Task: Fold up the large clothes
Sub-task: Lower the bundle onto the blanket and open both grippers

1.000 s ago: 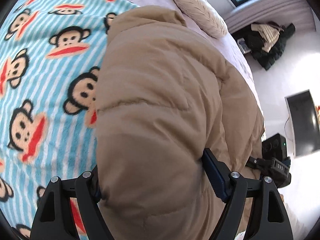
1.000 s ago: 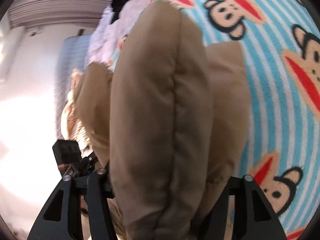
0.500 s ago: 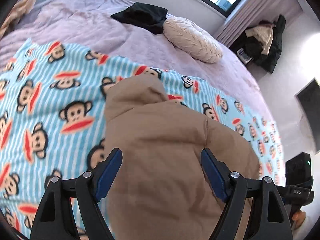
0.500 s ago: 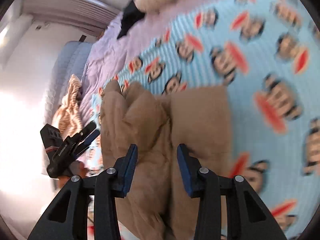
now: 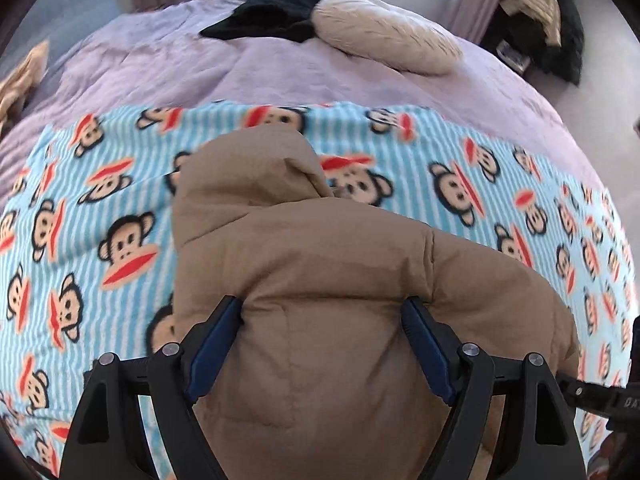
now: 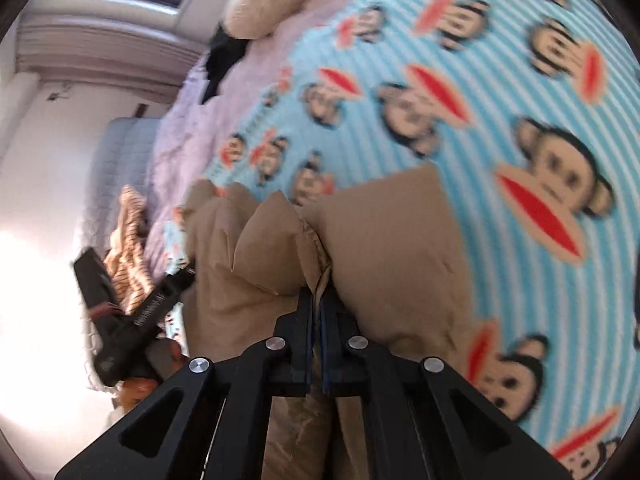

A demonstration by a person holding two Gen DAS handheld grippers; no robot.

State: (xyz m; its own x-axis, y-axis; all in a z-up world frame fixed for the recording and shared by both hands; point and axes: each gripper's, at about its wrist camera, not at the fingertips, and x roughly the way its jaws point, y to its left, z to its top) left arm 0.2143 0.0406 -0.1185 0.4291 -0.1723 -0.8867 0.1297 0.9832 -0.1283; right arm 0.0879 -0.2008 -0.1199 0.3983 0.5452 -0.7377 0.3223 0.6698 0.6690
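A tan puffy jacket (image 5: 304, 280) lies bunched on a blue striped monkey-print blanket (image 5: 80, 240). My left gripper (image 5: 320, 308) is open, its blue-padded jaws wide apart over the jacket's near bulge, which fills the gap between them. In the right wrist view the jacket (image 6: 380, 248) shows as several folds. My right gripper (image 6: 317, 294) is shut on a pinched fold of the jacket, its jaws almost together. The left gripper's black body (image 6: 132, 316) shows at the left of that view.
The blanket (image 6: 500, 92) covers a bed with a lilac quilt (image 5: 200, 68). A cream round cushion (image 5: 384, 36) and a black garment (image 5: 276, 12) lie at the far end. A tan striped cloth (image 6: 128, 248) lies off the bed's side. Dark clothes (image 5: 548, 20) are piled by the curtain.
Both grippers have pulled back from the jacket, so more of the bed shows. My right gripper has closed from open onto a fold of the jacket. The left stays open.
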